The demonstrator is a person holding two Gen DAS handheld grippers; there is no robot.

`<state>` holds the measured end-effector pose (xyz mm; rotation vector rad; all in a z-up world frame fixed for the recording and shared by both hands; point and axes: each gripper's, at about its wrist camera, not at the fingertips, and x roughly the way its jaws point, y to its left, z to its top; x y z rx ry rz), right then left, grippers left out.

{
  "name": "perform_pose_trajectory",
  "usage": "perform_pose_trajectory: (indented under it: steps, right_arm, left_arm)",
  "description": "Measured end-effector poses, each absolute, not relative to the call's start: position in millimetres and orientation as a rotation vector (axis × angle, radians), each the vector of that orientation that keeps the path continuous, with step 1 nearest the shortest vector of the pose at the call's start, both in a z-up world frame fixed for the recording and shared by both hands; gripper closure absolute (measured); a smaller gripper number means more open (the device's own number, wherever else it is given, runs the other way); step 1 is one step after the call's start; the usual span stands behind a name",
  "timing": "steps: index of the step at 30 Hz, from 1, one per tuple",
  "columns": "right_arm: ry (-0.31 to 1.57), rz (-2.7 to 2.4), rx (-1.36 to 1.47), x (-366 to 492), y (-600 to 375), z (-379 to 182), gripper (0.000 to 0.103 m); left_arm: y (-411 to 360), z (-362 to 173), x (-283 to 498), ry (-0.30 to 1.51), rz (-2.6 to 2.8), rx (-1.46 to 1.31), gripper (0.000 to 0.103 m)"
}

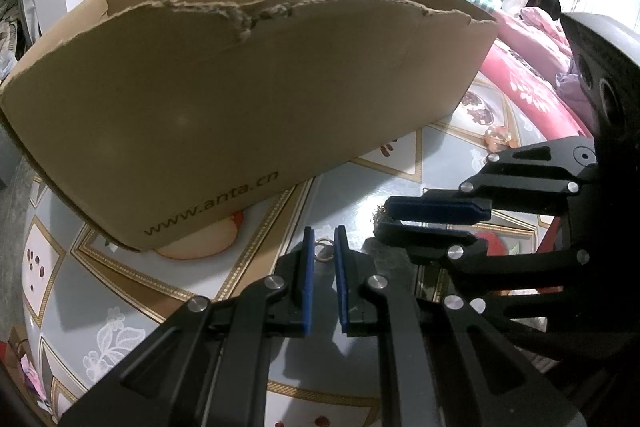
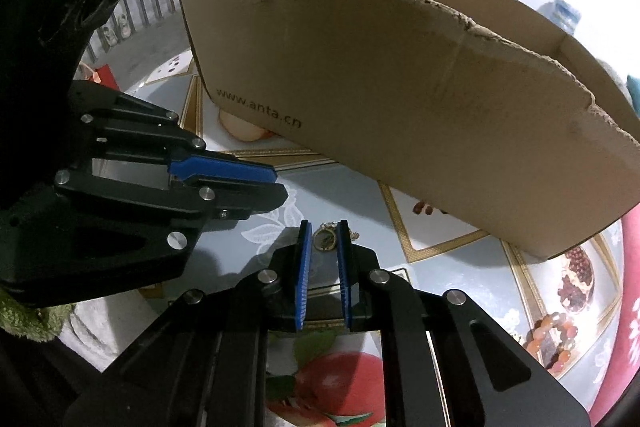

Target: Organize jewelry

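1. Patterned tablecloth (image 1: 120, 311) – grey-blue with gold-edged diamonds, fruit prints and white flowers – covers the surface in both views; a pink floral bedspread (image 1: 520, 75) and a dark-haired person (image 1: 536, 1) fill the upper right of the left wrist view.
2. One cardboard box (image 1: 240, 99) sits on the cloth and takes up the middle and upper part of each frame. Its top edge is torn and ragged, its long axis runs left to right across both views, and "www.anta.cn" is printed low on the near wall.
3. One small gold ring (image 1: 323, 251) lies flat on the cloth in front of the box, at lower centre of the left wrist view, just beyond the blue pads.
4. The left gripper (image 1: 324, 239) has its jaws parted by a narrow gap, with the ring seen between the tips; whether the pads touch it cannot be told.
5. In the right wrist view a gold ring (image 2: 325, 238) sits between the pad tips at lower centre, with a bit of gold chain (image 2: 354, 234) just to its right. Whether this is the same ring cannot be told.
6. The right gripper (image 2: 325, 233) is also slightly parted, nothing clamped that can be seen.
7. One string of orange-red beads (image 2: 554, 337) lies at lower right of the right wrist view, well apart from the ring.
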<state>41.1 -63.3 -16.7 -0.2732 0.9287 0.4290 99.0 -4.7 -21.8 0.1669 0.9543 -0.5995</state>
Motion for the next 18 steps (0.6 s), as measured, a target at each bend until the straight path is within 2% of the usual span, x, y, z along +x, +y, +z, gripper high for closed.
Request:
perform_pose_trajectory:
  steps: [5, 8, 16, 18]
  right_arm:
    - [0.925, 0.428, -0.269, 41.9, -62.6, -14.9, 0.095]
    - [0.931, 0.432, -0.251, 42.1, -61.7, -11.8, 0.103]
    - [0.939, 0.437, -0.201, 39.2, -67.5, -8.9, 0.103]
    - [0.943, 0.437, -0.168, 39.1, -70.8, -7.3, 0.1]
  left_arm:
    - [-5.0, -22.1, 99.4, 0.954, -0.599, 0.165, 0.094]
    - [-4.7, -22.0, 99.6, 0.954, -0.6, 0.163, 0.094]
    - [-4.2, -22.6, 99.2, 0.951, -0.596, 0.158, 0.094]
    - [-3.7, -23.1, 98.9, 0.949, -0.594, 0.155, 0.094]
